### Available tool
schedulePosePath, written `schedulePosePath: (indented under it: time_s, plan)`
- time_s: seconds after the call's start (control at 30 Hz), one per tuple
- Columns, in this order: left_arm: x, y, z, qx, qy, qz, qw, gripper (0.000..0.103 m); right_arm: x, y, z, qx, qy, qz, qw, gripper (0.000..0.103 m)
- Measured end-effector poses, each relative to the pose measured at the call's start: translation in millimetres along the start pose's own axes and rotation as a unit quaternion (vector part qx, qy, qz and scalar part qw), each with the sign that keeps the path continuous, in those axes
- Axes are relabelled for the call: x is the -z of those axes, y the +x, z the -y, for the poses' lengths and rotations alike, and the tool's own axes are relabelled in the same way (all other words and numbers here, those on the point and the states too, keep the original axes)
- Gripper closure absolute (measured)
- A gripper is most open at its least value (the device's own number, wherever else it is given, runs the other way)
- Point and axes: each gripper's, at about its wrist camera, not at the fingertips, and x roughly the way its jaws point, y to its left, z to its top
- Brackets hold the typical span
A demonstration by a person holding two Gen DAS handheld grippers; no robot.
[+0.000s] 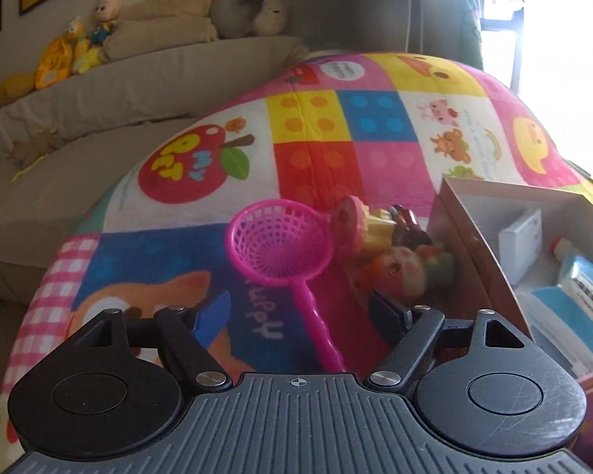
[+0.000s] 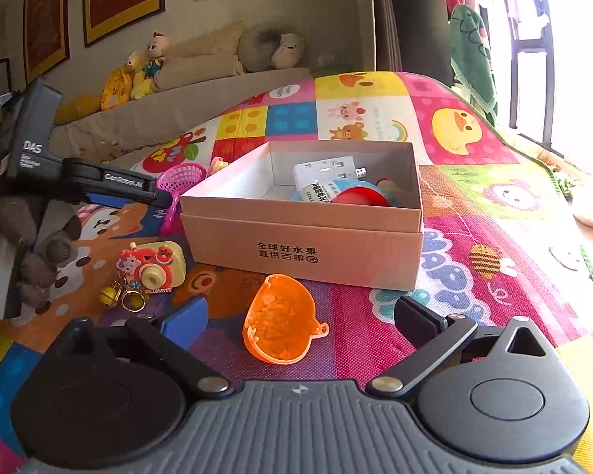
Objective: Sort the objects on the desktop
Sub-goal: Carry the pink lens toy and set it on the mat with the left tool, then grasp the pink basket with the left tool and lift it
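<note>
Play mat [image 2: 474,181] covers the whole work surface, toys scattered on it; cardboard box [image 2: 304,245] sits mid-mat as the sorting bin, lid off, open top.

Box holds, biggest first: a white adapter-like block [image 2: 324,170] against the far wall; a blue-and-white packet [image 2: 316,193] leaning mid-box; a red round piece [image 2: 357,197] in front of it; a small yellowish toy beside that, too hidden to name.

Outside the box: pink toy net [image 1: 278,245] lies on the mat just left of the box, handle running back toward the left gripper [image 1: 300,312]; small figurines [image 1: 395,252] are bunched between the net's hoop and the box wall, touching or nearly so; orange shell half [image 2: 280,324] lies hollow-up in front of the box, between the spread fingers of the right gripper [image 2: 296,320]; camera keychain [image 2: 154,264] rests further left with its bells.

Left gripper: jaws partly apart, nothing pinched; the net handle runs between them but the pads are off it. Right gripper: jaws wide, empty, the shell untouched.

Step in hand, likely: grab the net. Judgement: close on the straight handle, not the flimsy mesh hoop; lift clear of the figurines before swinging over the box wall; the long handle may catch the rim, so drop it in hoop first or diagonally. Right side can take the shell by its thin edge; the curved plastic may slip.
</note>
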Motion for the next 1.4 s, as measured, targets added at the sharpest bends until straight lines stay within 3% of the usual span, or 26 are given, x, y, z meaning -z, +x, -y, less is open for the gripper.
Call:
schedulePosePath:
  time_s: [0.07, 0.17, 0.33, 0.47, 0.63, 0.87, 1.03, 1.2, 1.33, 1.4]
  plan:
    - [-13, 22, -4, -0.019, -0.008, 0.005, 0.9998, 0.018, 0, 0, -1, 0.002, -0.001, 0.0, 1.0, 0.002]
    - [-27, 46, -10, -0.006, -0.015, -0.002, 0.9999, 0.01, 1, 0, -1, 0.004, -0.001, 0.001, 1.0, 0.002]
    - [-27, 63, -4, 0.008, 0.013, -0.019, 0.9997, 0.01, 0, 3, 3, -0.003, 0.008, -0.01, 1.0, 0.0]
    - [-21, 65, -6, 0.009, 0.019, -0.03, 0.9993, 0.015, 0, 4, 4, -0.006, 0.013, -0.016, 1.0, 0.0]
    - [-6, 38, -11, 0.021, 0.031, -0.035, 0.9987, 0.016, 0, 4, 4, -0.006, 0.013, -0.016, 1.0, 0.0]
    - [42, -45, -22, 0.09, 0.053, -0.046, 0.9934, 0.015, 0, 3, 2, -0.003, 0.009, -0.013, 1.0, 0.0]
    - [75, -88, -31, 0.108, 0.07, -0.06, 0.9898, 0.015, -1, 5, -2, -0.002, -0.007, -0.019, 1.0, 0.0]
    - [86, -114, -29, 0.062, 0.11, -0.03, 0.9915, 0.01, -1, 5, -11, -0.001, -0.033, -0.021, 0.999, 0.0]
    - [77, -133, -20, 0.11, 0.099, -0.004, 0.989, 0.007, -1, 7, -13, 0.003, -0.037, -0.026, 0.999, 0.0]
    - [76, -137, -12, 0.11, 0.105, 0.007, 0.9884, 0.006, -2, 6, -13, 0.008, -0.034, -0.025, 0.999, 0.0]
